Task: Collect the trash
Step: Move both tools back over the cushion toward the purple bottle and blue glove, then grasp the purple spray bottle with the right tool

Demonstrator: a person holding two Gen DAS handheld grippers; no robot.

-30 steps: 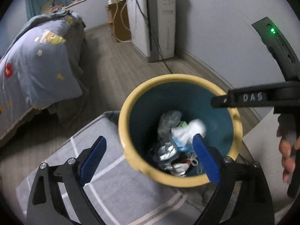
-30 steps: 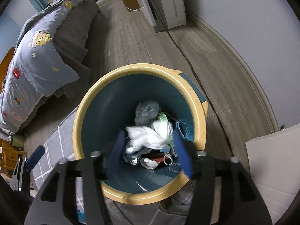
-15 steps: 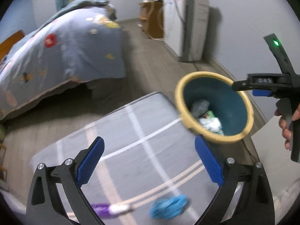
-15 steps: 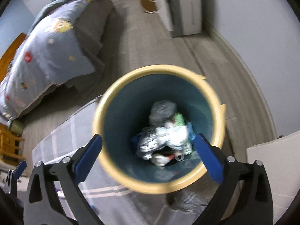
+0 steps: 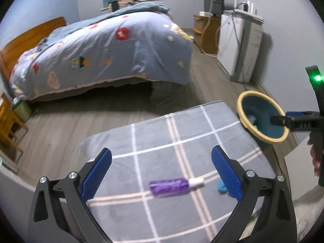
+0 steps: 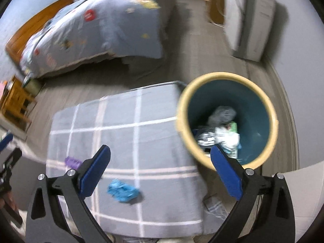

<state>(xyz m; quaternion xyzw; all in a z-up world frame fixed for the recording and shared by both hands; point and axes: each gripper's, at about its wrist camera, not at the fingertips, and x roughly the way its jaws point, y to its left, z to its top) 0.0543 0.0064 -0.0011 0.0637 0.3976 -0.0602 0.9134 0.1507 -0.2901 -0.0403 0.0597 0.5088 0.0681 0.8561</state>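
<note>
trash still to be collected lies on a grey checked cloth (image 5: pixel 182 141) that covers a low table. a purple wrapper (image 5: pixel 169 188) with a white end lies on a pale stripe of the cloth, in the left wrist view between the blue pads of the left gripper (image 5: pixel 161 172) and apart from both. its jaws stand spread wide with nothing between the pads. a crumpled blue scrap (image 6: pixel 122 190) lies on the cloth nearer the table's right end, just right of the left pad of the right gripper (image 6: pixel 160 171) in the right wrist view. that gripper's jaws too are spread as wide as they go and grip nothing.

a round bin (image 6: pixel 226 119), yellow at the rim and teal inside, stands on the wooden floor (image 5: pixel 60 125) just beside the table's far right corner. it holds crumpled foil, white paper, a grey bag and a green-edged packet. the right gripper's right pad overlaps the bin's near rim in its own view; contact cannot be told.

a bed with a blue cartoon-print duvet (image 5: pixel 105 46) stands beyond the table.
</note>
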